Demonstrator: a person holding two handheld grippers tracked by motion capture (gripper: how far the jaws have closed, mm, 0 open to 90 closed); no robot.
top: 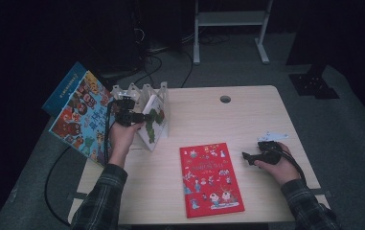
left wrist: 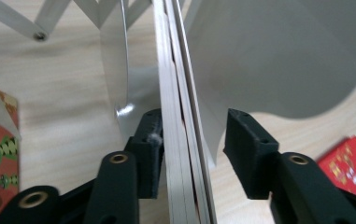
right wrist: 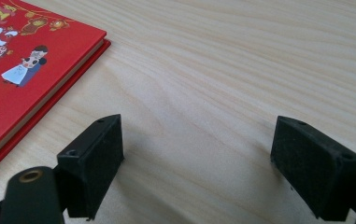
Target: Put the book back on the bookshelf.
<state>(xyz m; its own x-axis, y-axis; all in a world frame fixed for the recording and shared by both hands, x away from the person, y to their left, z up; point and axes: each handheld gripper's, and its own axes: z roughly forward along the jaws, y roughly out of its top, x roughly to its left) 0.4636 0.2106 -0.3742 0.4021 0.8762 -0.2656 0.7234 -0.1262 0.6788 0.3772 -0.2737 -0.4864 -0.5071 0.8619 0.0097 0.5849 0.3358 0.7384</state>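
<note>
Table [top: 247, 120]: light wood, set against a dark room.
Rack [top: 139, 93]: white, at the table's far left.
Book [left wrist: 180, 140]: stood upright in the rack.
Left tool [left wrist: 192, 140]: jaws parted around the book, right pad clear.
Right tool [right wrist: 196, 158]: spread wide, nothing held, beside the red book [top: 210, 178].

From above, my table [top: 247, 120] sits in a pool of soft overhead light while everything past its edges, from nine round to three o'clock, sinks into near black. The high view is grainy and low in contrast. In my left gripper view the white rack panel [left wrist: 283, 56] at one o'clock glares pale and the book's pages [left wrist: 180, 140] blur close up. My right gripper view is bright and even; my jaws throw faint shadows toward six o'clock
</note>
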